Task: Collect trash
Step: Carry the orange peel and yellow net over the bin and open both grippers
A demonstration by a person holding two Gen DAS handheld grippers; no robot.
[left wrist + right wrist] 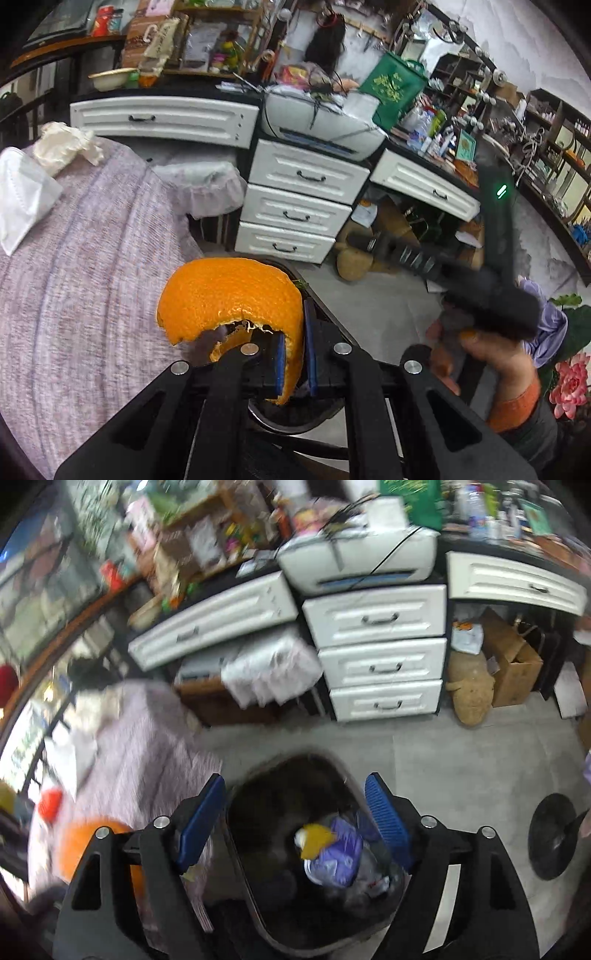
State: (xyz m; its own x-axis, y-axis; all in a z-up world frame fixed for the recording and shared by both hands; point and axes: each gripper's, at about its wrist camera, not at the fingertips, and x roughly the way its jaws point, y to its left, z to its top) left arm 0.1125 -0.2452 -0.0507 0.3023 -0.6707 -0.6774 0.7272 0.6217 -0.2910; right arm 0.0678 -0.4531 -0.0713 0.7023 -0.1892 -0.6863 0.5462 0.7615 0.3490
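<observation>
My left gripper [295, 354] is shut on a large orange peel [221, 295], held above the edge of the table and the rim of a dark trash bin [295, 421] below. A crumpled tissue [62, 147] and a white face mask [22, 195] lie on the purple tablecloth [92, 295]. My right gripper [295, 830] is open and empty, right above the open bin [243, 849]. In the bin lie a purple wrapper [340, 856] and a yellow scrap [314, 840]. The orange peel [85, 842] shows blurred at lower left.
White drawer units [295, 206] and a printer [325, 122] stand behind on a cluttered desk. Brown bags [476, 690] sit under the desk. A black stool base [554, 838] stands on the grey floor at the right.
</observation>
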